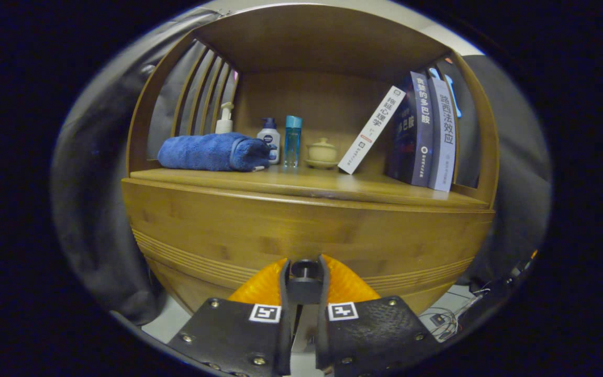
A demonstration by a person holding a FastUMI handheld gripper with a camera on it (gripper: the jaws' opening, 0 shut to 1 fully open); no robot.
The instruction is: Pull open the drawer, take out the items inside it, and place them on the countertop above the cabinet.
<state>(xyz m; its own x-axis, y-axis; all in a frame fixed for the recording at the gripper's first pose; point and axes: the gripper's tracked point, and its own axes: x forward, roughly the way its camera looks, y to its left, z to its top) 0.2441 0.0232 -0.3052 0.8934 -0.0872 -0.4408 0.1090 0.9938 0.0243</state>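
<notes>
Wooden cabinet (306,230), bamboo-toned, grooved bands across the drawer front (202,251); drawer not pulled out.

Gripper (304,283): orange fingers (259,288) closed in on the dark round drawer knob (304,269), one on each side, pressing against it.

Countertop (333,186) above, under an arched wooden hood with slatted sides. On it, left to right: rolled blue towel (212,152); white pump bottle (223,119) behind it; small white bottle (270,139); clear blue bottle (292,140); lidded cream cup on saucer (322,152); white book (370,131) (leaning right); two upright books (427,136).

Dark cloth either side; pale floor below, with wires (448,319) to the right.
</notes>
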